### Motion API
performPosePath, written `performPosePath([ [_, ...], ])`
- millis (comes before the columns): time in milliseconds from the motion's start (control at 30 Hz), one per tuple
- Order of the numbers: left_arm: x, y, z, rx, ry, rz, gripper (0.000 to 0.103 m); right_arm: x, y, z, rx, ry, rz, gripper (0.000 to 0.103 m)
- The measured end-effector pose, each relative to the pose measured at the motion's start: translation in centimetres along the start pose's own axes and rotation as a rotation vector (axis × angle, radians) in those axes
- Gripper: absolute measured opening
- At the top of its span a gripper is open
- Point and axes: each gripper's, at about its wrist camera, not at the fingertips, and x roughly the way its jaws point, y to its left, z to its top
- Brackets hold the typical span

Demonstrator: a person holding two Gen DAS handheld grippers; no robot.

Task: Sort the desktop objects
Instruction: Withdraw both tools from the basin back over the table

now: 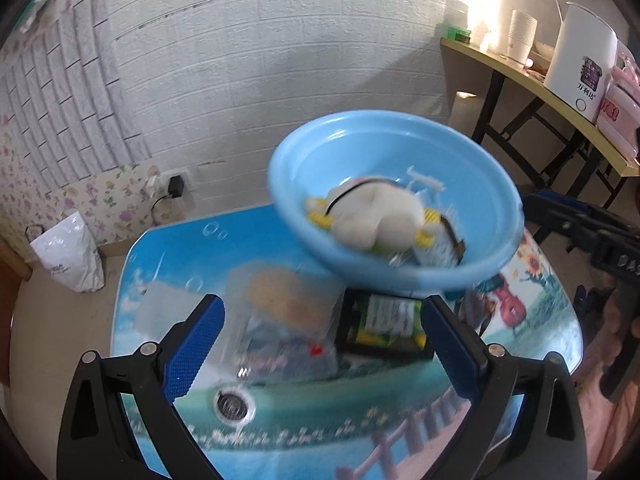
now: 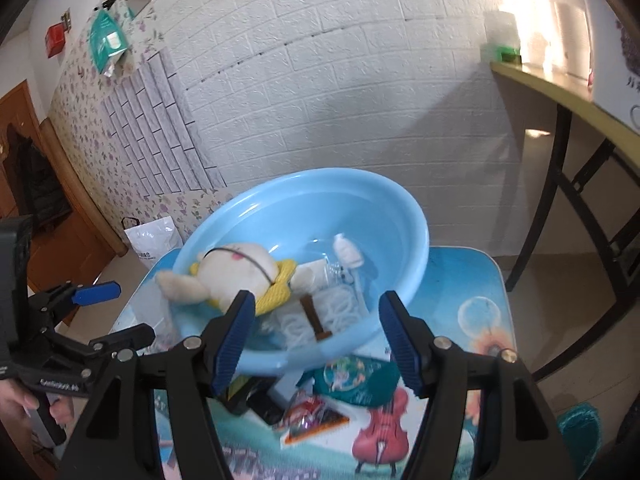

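A light-blue basin (image 1: 400, 148) (image 2: 320, 200) sits tilted over a pile of things on the small picture-printed table (image 1: 320, 420) (image 2: 460, 280). In it lie a white and yellow plush toy (image 1: 372, 216) (image 2: 236, 268), a coiled white cable (image 2: 340, 308), a brown stick (image 2: 314, 318) and a small white bottle (image 2: 348, 254). My left gripper (image 1: 322, 304) (image 2: 120, 314) stands wide open, left of the basin, above a clear bread packet (image 1: 284, 300) and a black-framed box (image 1: 388, 324). My right gripper (image 2: 316, 300) is open; the basin's near rim runs across the gap, untouched by the pads.
A green round pouch (image 2: 352, 376) and a red snack packet (image 2: 312, 416) lie under the basin's near edge. A round metal piece (image 1: 234, 404) lies near the front. A side table at right carries a white kettle (image 1: 576, 60) and cups (image 1: 520, 34). A white bag (image 1: 68, 256) stands on the floor.
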Motion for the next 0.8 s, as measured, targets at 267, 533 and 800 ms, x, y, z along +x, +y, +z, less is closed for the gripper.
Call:
performPosePath([
  [267,-2.2,3.1,-4.2,-0.048,0.017,0.038,0.099,-3.8,0.9,-2.5,-0.003,0.003,-0.016,0.070],
  [533,-2.0,6.7,-7.6,-0.113,0.060,0.055,0.099,-3.1,0.2,-5.8,0.052,0.080,-0.061,0.071],
  [800,-1.0,9.3,-10.0,-0.145,0.084,0.060,0.099,-0.7,1.1,-8.1,0.072,0.169,-0.108,0.071],
])
